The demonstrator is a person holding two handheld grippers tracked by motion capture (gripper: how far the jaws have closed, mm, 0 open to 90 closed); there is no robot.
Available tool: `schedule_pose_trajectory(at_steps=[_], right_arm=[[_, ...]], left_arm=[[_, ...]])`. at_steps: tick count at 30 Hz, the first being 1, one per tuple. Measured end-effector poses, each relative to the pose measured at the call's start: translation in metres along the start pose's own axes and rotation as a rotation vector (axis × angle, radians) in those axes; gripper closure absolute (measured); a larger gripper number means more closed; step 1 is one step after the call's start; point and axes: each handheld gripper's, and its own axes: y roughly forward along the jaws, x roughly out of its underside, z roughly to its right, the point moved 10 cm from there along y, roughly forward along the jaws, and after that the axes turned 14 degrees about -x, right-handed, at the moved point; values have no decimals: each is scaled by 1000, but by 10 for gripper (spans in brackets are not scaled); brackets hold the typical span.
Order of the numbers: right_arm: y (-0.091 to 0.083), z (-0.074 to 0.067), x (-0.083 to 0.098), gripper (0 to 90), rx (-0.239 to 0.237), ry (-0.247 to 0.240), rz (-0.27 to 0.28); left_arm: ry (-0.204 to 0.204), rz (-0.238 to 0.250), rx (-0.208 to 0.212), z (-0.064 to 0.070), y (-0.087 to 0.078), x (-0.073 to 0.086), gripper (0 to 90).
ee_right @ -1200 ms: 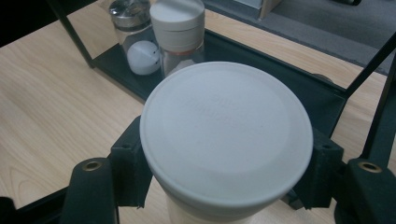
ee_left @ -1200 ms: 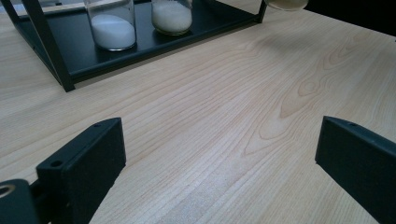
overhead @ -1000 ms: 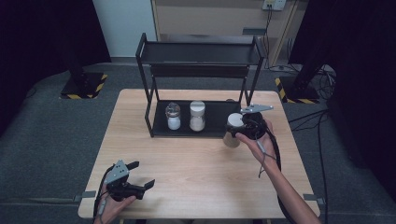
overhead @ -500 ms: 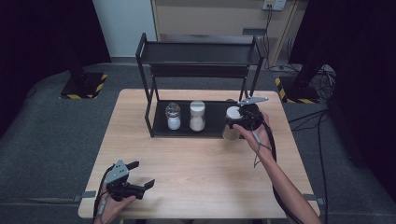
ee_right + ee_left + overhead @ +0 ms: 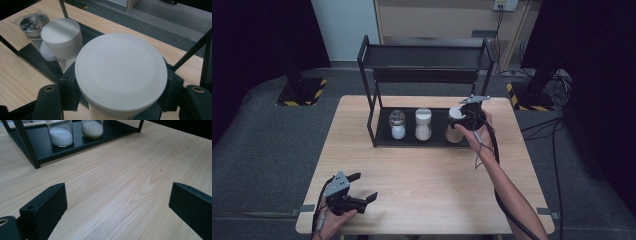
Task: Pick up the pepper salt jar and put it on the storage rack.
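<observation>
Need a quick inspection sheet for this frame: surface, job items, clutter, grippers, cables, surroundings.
Surface: light wooden table, bare in front of the rack.
Job's things: black two-tier rack; white-lidded jar held at the right end of its bottom shelf; a metal-lidded jar and a second white-lidded jar stand on that shelf.
Clutter: nothing seen.
Grippers: right gripper shut on the held jar; left gripper open, low over the table's near left corner, nothing between its jaws.
Cables: one along the right forearm; more on the floor at the right.
Surroundings: grey carpet, dark curtains, striped stand bases.
</observation>
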Motion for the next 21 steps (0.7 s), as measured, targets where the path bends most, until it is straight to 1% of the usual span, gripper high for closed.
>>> schedule_pose_trajectory(at_steps=[6, 10, 13, 15, 21], right_arm=[[8, 7, 0, 338, 9, 20, 4], [16, 13, 2, 338, 13, 31, -7], [21, 16, 2, 338, 19, 34, -13], [23, 17, 2, 338, 22, 29, -12], [30, 21, 0, 338, 32, 37, -8]], left_arm=[[1, -1, -1, 0, 0, 0, 6], [0, -1, 0, 0, 0, 0, 7], [0, -1, 0, 0, 0, 0, 7], [0, -1, -2, 0, 0, 0, 7], [1, -2, -2, 0, 0, 0, 7]])
